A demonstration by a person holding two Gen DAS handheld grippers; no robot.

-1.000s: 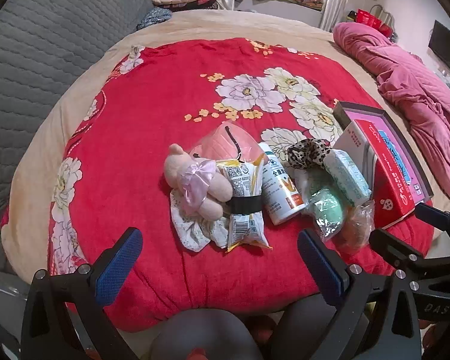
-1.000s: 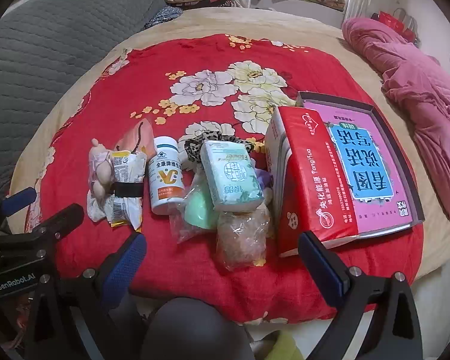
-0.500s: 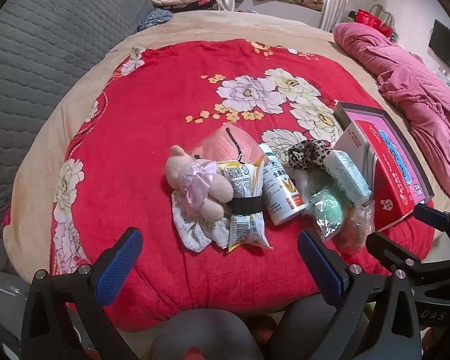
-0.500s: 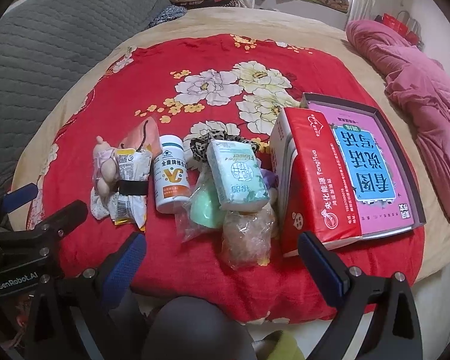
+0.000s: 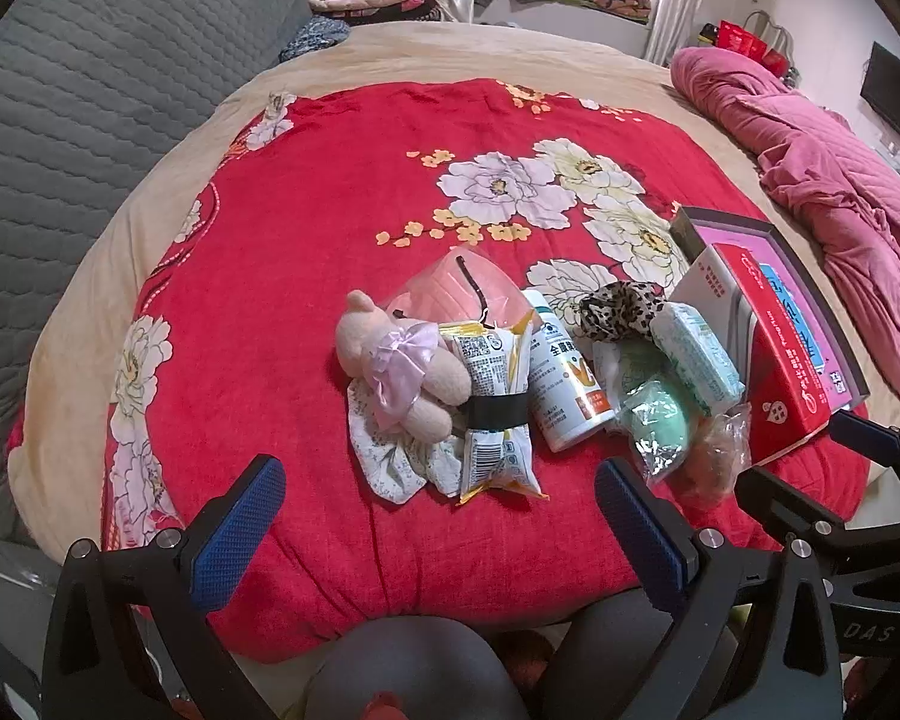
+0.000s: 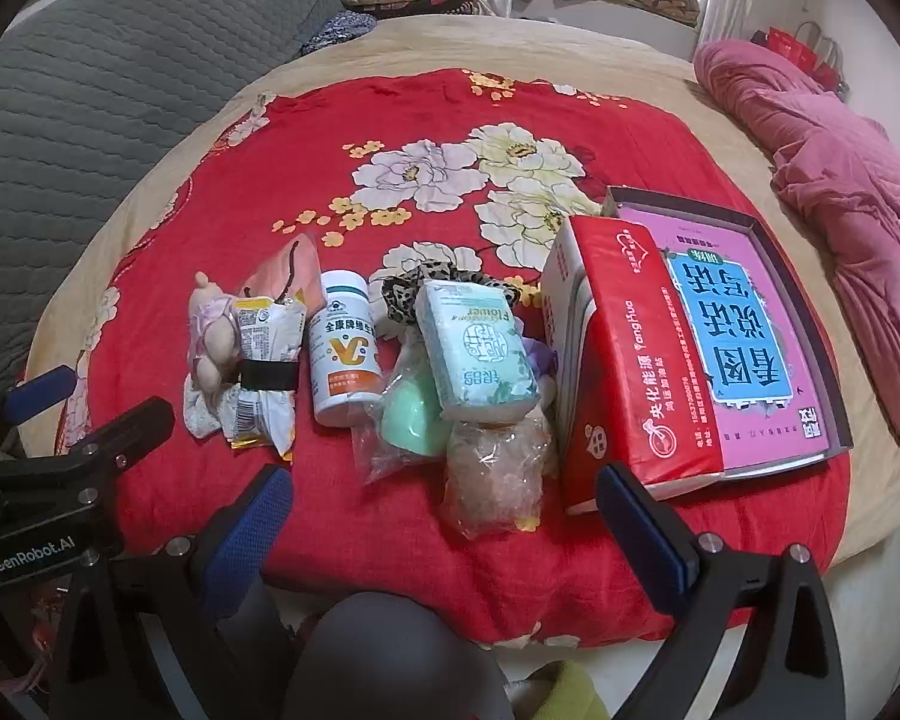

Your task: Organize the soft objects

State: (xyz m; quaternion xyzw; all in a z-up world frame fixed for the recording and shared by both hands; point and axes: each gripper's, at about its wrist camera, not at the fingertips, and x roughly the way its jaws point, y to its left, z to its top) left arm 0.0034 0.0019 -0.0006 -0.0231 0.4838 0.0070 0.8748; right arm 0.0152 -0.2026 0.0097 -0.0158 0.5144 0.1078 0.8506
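On the red floral blanket (image 5: 306,252) covering the bed we logged one row: plush toy (image 5: 399,363), snack packet (image 5: 495,408), white bottle (image 6: 342,354), green tissue pack (image 6: 480,354), red box (image 6: 630,372). Our left claw (image 5: 438,531) and right claw (image 6: 444,531) both hung spread wide, gripping nothing, short of the row.

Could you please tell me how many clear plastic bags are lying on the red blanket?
2 that I can see: one holding a green sponge beside the white bottle, one crinkled bag just in front of the tissue pack. More may be hidden underneath.
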